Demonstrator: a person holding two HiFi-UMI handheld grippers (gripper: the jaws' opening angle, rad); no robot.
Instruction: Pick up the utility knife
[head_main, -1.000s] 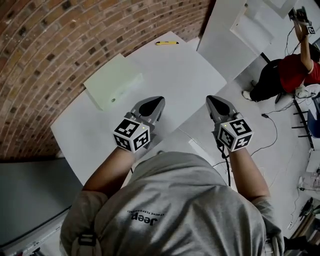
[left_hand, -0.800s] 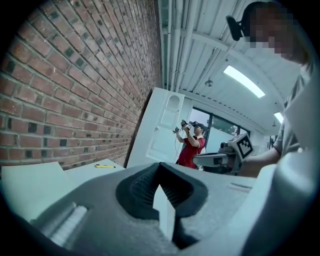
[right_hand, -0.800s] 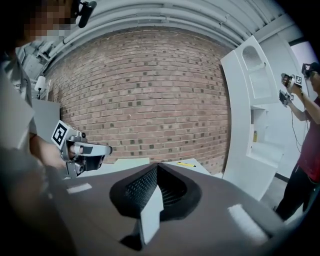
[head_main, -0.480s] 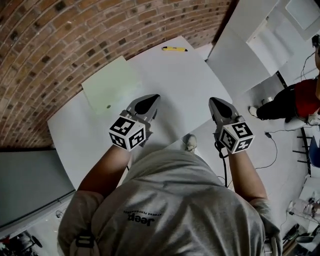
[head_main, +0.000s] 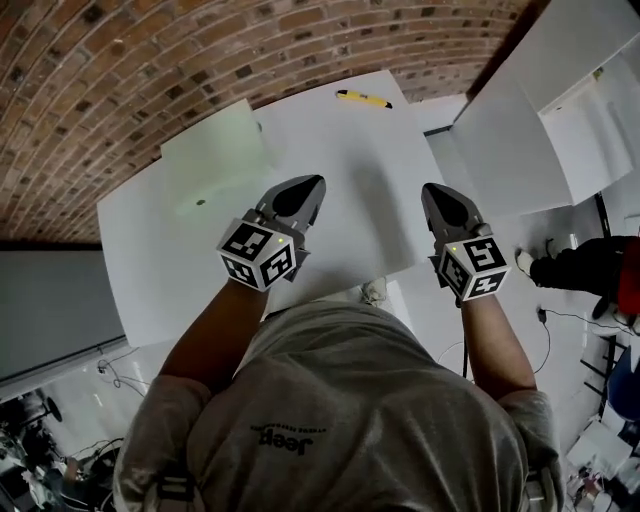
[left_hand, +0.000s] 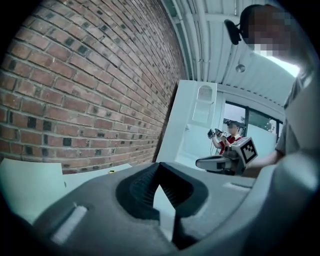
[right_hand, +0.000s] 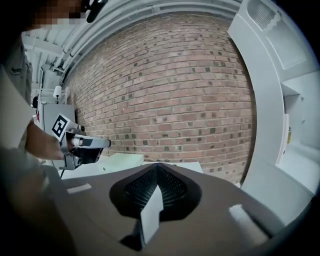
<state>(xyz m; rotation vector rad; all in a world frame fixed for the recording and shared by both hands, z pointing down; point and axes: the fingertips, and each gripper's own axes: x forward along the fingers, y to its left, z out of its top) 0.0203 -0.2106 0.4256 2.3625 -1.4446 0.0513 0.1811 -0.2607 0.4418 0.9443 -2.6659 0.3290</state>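
Observation:
The yellow utility knife (head_main: 363, 98) lies at the far edge of the white table (head_main: 350, 170), close to the brick wall. In the left gripper view it is only a small yellow speck (left_hand: 111, 171). My left gripper (head_main: 312, 184) hovers over the middle of the table, shut and empty, well short of the knife. My right gripper (head_main: 432, 190) hangs over the table's right edge, also shut with nothing in it. In each gripper view the jaws meet at their tips: left gripper (left_hand: 159, 166), right gripper (right_hand: 158, 166).
A pale green box (head_main: 215, 150) sits at the table's far left. The brick wall (head_main: 150, 60) runs just behind the table. White panels (head_main: 520, 120) stand to the right. Another person (head_main: 590, 270) is on the floor at the right edge.
The person has stepped up to the table. Both grippers, earlier at its near edge, now reach out over it towards the knife. Both stay shut.

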